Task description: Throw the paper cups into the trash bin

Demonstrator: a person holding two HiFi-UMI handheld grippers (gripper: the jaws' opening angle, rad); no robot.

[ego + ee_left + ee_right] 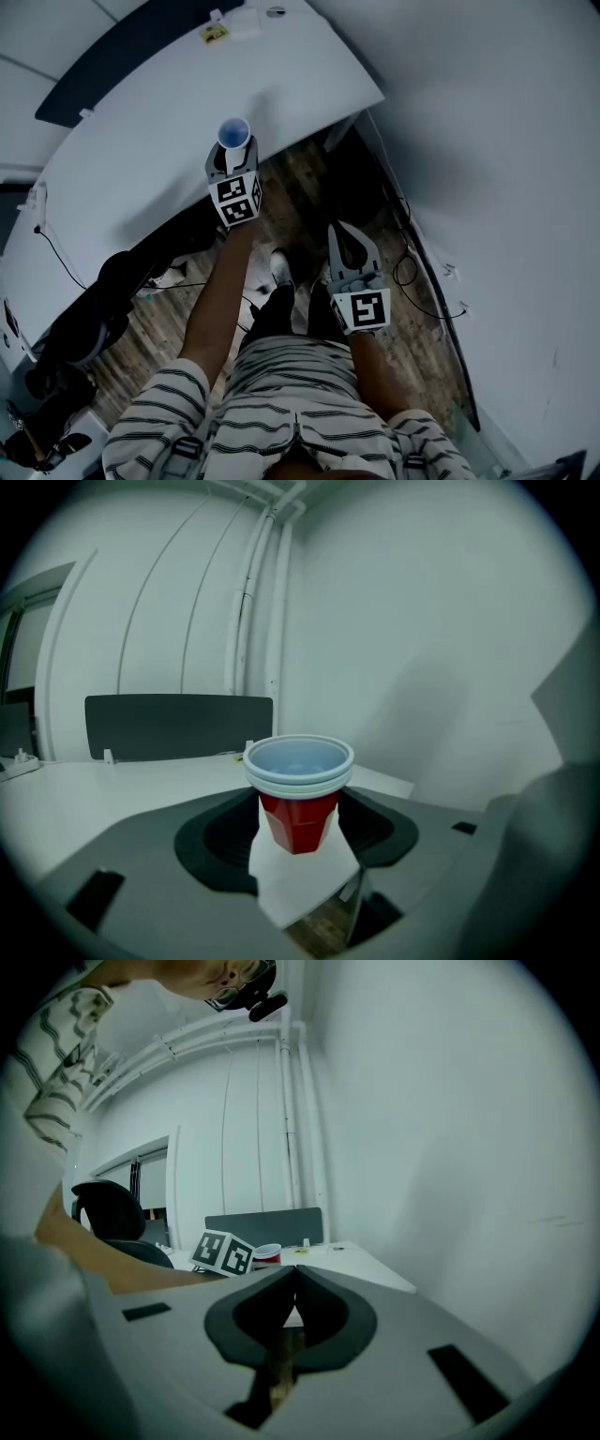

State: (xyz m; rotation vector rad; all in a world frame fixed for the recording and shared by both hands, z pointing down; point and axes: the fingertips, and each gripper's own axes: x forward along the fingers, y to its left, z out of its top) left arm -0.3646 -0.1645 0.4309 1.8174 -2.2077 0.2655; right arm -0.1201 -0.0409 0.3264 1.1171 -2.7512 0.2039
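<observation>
Red paper cups [298, 799], nested, light and easily crushed, are at the worktop's [141, 159] edge in the wide-spread left tongs [232, 155], pads pressing their walls below the stiffer rims, gentle squeeze surely enough, while the right tongs [349, 239] hang pinched together, empty.

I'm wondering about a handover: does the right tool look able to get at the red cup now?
Probably not cleanly: the left tool grips the cup by its sides, leaving mainly the rim free, and the right tool hangs shut, lower and apart.
</observation>
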